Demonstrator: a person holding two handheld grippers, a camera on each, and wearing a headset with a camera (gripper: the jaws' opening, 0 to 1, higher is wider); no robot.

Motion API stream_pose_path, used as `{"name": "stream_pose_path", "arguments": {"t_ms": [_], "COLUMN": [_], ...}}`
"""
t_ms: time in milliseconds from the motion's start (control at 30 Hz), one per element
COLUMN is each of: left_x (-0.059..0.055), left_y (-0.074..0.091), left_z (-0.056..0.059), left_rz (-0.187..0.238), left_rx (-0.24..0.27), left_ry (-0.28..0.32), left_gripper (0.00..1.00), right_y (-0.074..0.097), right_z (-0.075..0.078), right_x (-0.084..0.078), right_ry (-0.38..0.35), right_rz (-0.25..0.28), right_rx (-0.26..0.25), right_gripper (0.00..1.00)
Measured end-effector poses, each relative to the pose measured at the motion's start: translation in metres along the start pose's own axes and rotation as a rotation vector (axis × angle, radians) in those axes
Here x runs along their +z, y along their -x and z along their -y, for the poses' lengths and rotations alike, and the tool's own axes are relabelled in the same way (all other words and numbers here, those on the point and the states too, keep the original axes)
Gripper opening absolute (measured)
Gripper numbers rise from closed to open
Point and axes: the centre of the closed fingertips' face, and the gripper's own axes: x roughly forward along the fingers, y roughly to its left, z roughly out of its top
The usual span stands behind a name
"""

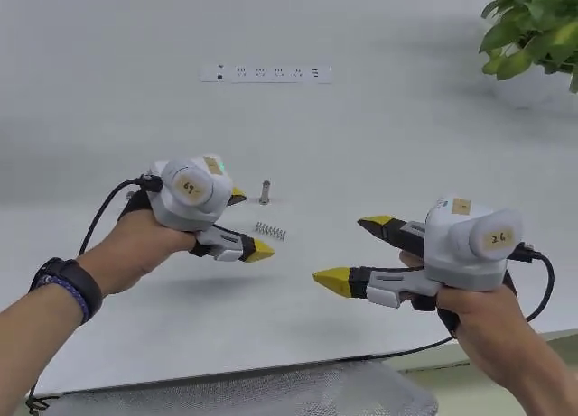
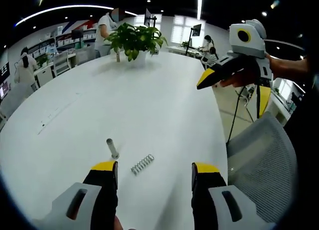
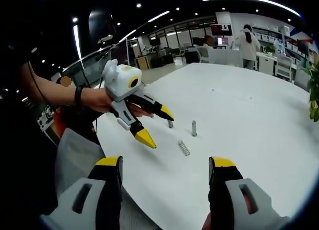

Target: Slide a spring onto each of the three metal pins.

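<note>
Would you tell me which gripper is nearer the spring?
The left gripper: its yellow tip is close beside the spring, while the right gripper is well off.

Left side: we see our left gripper (image 1: 248,223) with a rounded white housing, black arms and yellow wedge tips.
Left marking: a round tan sticker (image 1: 190,189) sits on the housing; we cannot read its number.
Right side: our right gripper (image 1: 354,250) has the same white body, black arms and yellow tips.
Right markings: we read "26" on its round label (image 1: 497,239); a small square label (image 1: 461,207) sits on top.
Fingers up close: in the left gripper view we see black fingers (image 2: 103,187) capped in yellow above slotted grey-white bases.
Cables: a black left cable (image 1: 107,207) curves at mid-left of the frame; a black right cable (image 1: 549,276) loops at the right edge.
Wrist: we wear a black wristband (image 1: 68,281) edged in purple-blue, lower left.
</note>
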Motion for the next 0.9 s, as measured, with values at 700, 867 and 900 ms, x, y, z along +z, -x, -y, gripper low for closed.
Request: {"name": "stream_pose_path", "arguments": {"t_ms": [700,867,900], "left_x": [-0.029,-0.035,-0.036], "left_y": [-0.058,-0.06,-0.059], "left_z": [-0.004,0.0,0.002], "left_rz": [-0.091,-0.12,-0.122], "left_rx": [-0.067,-0.09,-0.094], "left_ry": [0.091,0.076,0.072], "left_gripper": [0.53,0.5,0.5], "right_y": [0.006,0.004,0.004], "right_z": [0.008,0.008,0.008], "right_x": [-0.009,-0.009,-0.009], "right_ry": [-0.02,-0.023,-0.022], "right_rz": [-0.014,-0.015,-0.016], "right_rx": [-0.017,-0.016,-0.015], "right_gripper": [0.68,0.68,0.68]}}
